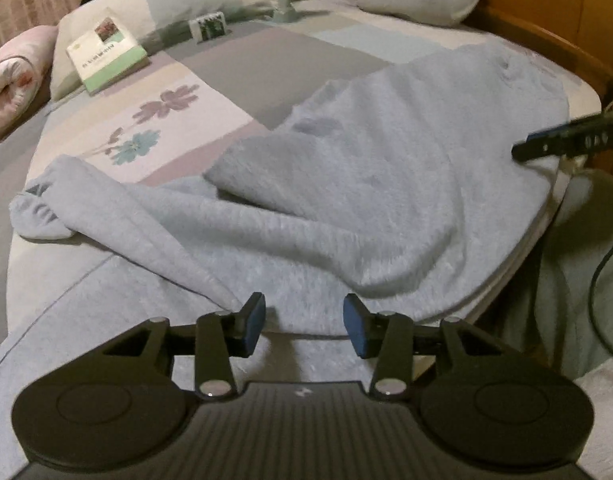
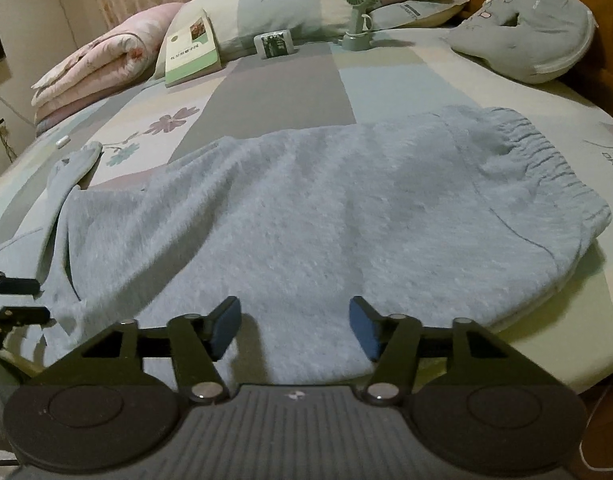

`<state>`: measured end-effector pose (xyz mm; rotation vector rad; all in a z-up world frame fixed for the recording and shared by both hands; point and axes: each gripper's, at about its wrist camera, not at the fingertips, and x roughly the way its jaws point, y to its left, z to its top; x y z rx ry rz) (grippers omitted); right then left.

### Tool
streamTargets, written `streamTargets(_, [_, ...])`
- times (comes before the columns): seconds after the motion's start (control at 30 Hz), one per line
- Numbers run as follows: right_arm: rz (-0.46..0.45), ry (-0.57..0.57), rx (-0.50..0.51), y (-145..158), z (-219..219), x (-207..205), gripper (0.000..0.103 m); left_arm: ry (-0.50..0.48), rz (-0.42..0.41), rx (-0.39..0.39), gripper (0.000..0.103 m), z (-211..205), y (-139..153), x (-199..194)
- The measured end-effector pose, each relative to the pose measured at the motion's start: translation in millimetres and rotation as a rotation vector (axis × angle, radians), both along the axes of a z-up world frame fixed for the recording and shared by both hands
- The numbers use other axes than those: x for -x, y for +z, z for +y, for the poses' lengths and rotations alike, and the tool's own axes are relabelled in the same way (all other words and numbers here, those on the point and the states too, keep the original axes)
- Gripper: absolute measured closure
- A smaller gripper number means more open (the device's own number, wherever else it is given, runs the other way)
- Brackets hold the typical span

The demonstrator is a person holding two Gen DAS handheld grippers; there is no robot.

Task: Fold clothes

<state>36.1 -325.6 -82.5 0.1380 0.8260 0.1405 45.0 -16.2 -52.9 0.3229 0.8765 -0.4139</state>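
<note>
Pale blue fleece trousers (image 1: 346,184) lie spread across the near side of the bed, one leg folded over the other. Their elastic waistband (image 2: 546,148) is at the right in the right wrist view, and a cuff (image 1: 38,208) lies at the left in the left wrist view. My left gripper (image 1: 304,326) is open just above the near edge of the fabric, with nothing between its blue pads. My right gripper (image 2: 294,328) is open too, hovering over the near hem. The right gripper's fingers (image 1: 562,140) poke in from the right edge of the left wrist view.
The patchwork bedsheet (image 2: 274,80) carries a green book (image 2: 192,54), a small photo card (image 2: 275,44), a desk fan (image 2: 360,4), pillows (image 2: 274,8), a rolled pink quilt (image 2: 102,64) and a grey cushion (image 2: 526,32). A wooden bed frame (image 1: 546,4) runs along the right. A person sits behind the pillows.
</note>
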Motion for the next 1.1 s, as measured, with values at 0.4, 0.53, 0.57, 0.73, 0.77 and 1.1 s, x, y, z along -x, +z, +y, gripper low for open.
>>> streamTargets(0.4, [-0.008, 0.066, 0.183, -1.7, 24.7, 8.3, 0.019, 0.028, -0.076, -0.024, 0.051, -13.5, 10.3, -13.5])
streamTargets(0.53, [-0.012, 0.079, 0.243, -0.5, 23.6, 19.5, 0.009, 0.026, -0.007, -0.076, 0.051, -16.5, -9.5, -16.1])
streamTargets(0.57, [-0.013, 0.074, 0.242, 1.0, 21.2, 21.3, 0.008, 0.024, -0.008, -0.078, 0.051, -16.1, -10.6, -16.0])
streamTargets(0.73, [-0.033, 0.053, 0.233, 10.5, 11.0, 28.7, 0.008, -0.002, -0.121, -0.051, 0.051, -18.8, 16.7, -25.2])
streamTargets(0.77, [-0.046, 0.051, 0.223, 13.7, 10.6, 28.5, 0.008, -0.007, -0.154, -0.055, 0.053, -20.6, 23.7, -31.1])
streamTargets(1.1, [-0.085, 0.055, 0.187, 20.3, 10.4, 22.3, 0.008, -0.171, -0.024, -0.071, 0.061, -25.5, 12.7, -111.7])
